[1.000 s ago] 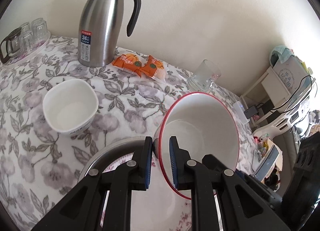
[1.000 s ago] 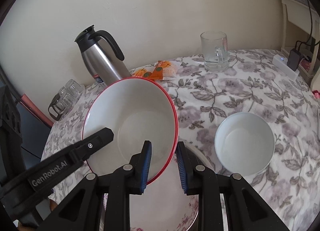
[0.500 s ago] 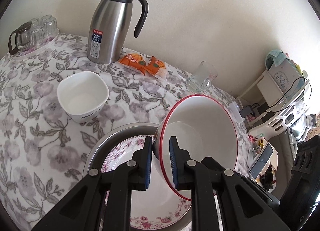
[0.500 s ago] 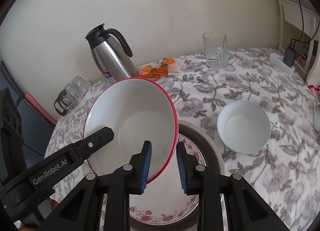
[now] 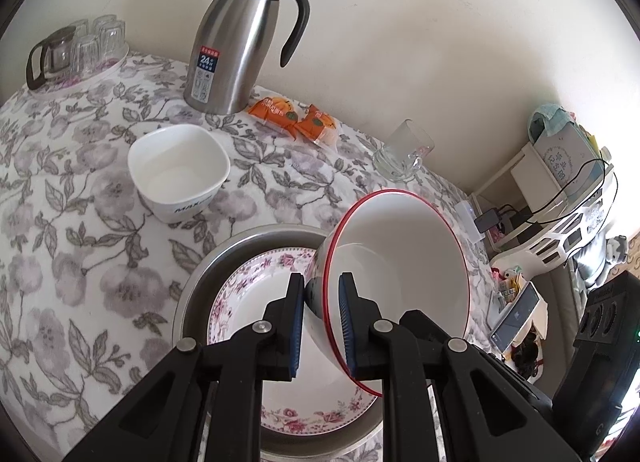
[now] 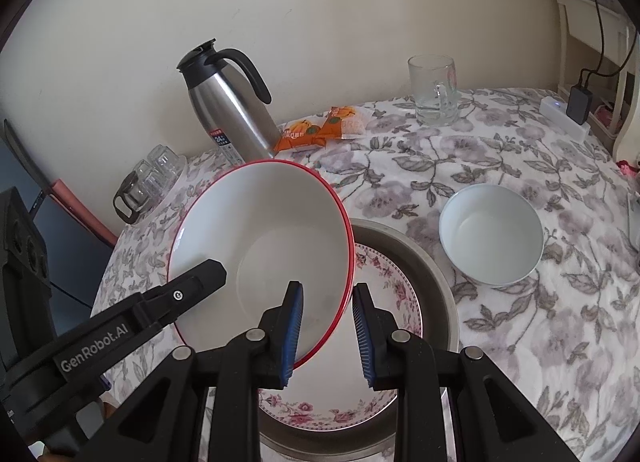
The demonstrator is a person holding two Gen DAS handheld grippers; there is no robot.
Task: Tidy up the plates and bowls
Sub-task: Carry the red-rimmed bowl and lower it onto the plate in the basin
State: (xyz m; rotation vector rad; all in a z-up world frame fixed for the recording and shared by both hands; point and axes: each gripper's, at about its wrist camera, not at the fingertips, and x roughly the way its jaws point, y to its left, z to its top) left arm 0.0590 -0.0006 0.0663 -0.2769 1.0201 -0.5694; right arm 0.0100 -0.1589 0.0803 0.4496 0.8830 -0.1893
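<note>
A white bowl with a red rim [image 5: 400, 262] hangs tilted above a floral plate [image 5: 248, 294] that lies in a metal basin [image 5: 200, 290]. My left gripper [image 5: 320, 322] is shut on the bowl's near rim. In the right wrist view the same bowl [image 6: 260, 230] has its rim between the blue pads of my right gripper [image 6: 326, 328], which is shut on it; one finger of my left gripper [image 6: 192, 282] shows on the bowl's left edge. A small white bowl [image 5: 180, 170] stands on the flowered tablecloth beyond the basin [image 6: 432, 262].
A steel thermos jug [image 5: 236, 46] and orange snack packs [image 5: 296, 118] stand at the back by the wall. A glass mug [image 5: 402, 154] is at the back right, a tray of glasses [image 5: 76, 50] at the back left. A power strip [image 6: 560, 114] lies near the table's right edge.
Both grippers have drawn back toward the near side with the bowl held between them. The basin and floral plate have come further into view beneath it.
</note>
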